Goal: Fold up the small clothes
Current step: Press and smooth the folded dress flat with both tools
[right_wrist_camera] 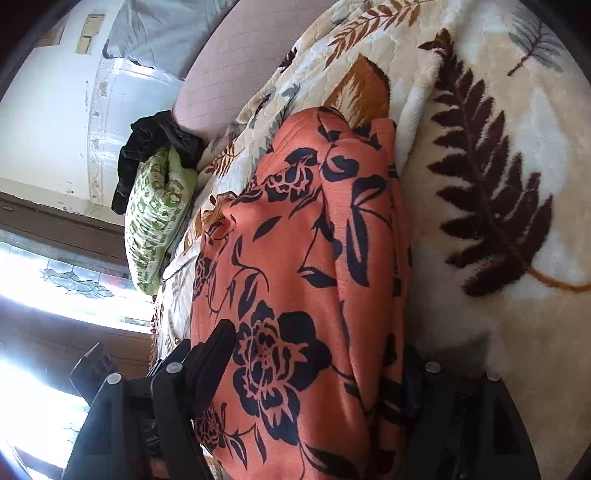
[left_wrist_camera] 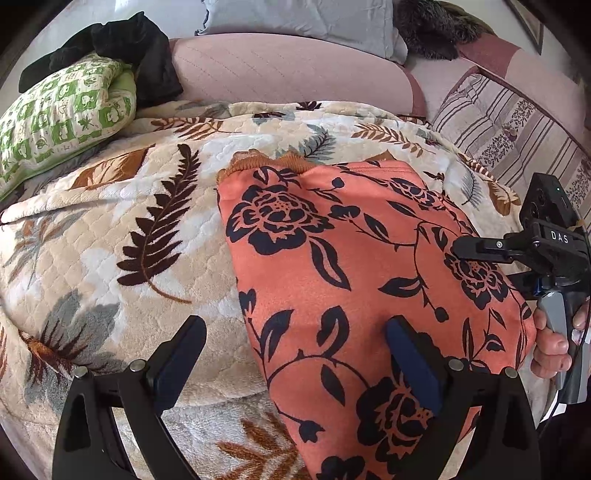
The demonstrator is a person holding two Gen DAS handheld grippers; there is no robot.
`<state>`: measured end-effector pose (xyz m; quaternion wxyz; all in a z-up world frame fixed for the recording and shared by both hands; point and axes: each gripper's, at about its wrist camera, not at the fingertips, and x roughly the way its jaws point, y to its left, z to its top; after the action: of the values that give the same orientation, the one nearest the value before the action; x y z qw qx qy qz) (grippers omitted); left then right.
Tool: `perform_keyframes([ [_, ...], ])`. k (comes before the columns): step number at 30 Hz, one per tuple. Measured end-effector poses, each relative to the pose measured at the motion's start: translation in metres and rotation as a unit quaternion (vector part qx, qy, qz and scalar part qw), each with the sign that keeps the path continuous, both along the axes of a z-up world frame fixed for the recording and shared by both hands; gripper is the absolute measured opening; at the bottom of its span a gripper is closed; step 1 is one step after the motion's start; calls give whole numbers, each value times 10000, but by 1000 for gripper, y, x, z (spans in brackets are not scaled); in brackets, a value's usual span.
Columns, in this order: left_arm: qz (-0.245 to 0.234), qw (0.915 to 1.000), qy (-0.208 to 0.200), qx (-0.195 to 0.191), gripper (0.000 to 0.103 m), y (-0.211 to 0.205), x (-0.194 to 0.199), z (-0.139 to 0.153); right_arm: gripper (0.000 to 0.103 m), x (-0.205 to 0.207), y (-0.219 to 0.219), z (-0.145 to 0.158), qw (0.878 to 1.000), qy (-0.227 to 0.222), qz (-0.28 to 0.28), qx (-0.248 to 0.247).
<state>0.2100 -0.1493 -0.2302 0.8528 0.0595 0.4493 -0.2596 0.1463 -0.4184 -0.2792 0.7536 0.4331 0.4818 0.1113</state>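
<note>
An orange garment with a black flower print (left_wrist_camera: 354, 280) lies folded on the leaf-patterned blanket (left_wrist_camera: 122, 236); its ribbed hem points to the far side. My left gripper (left_wrist_camera: 295, 354) is open over the garment's near left edge, one finger on the blanket and one on the cloth. My right gripper (left_wrist_camera: 461, 247) reaches in from the right over the garment. In the right wrist view the garment (right_wrist_camera: 295, 280) fills the wide gap between the right gripper's (right_wrist_camera: 317, 354) fingers; the right finger is mostly hidden behind the cloth.
A green and white pillow (left_wrist_camera: 62, 114) with black clothing (left_wrist_camera: 125, 48) on it lies at the far left. A pink cushion (left_wrist_camera: 280, 70) and a grey pillow (left_wrist_camera: 306, 18) are behind. A striped quilt (left_wrist_camera: 513, 125) is at the right. A bright window (right_wrist_camera: 55, 280) is beside the bed.
</note>
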Motion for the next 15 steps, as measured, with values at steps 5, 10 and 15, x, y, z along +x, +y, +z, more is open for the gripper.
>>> perform_keyframes([
  [5,-80,10000,-10,40,98,-9,-1,-3,78,9,7,-4,9999,-72,22,127],
  [10,-74,10000,7,13,98,-13,-1,-5,78,8,7,-6,9996,-157,-85,215],
  [15,-76,9999,-63,34,98,-15,-2,-5,76,6,11,-5,9996,-224,-75,159],
])
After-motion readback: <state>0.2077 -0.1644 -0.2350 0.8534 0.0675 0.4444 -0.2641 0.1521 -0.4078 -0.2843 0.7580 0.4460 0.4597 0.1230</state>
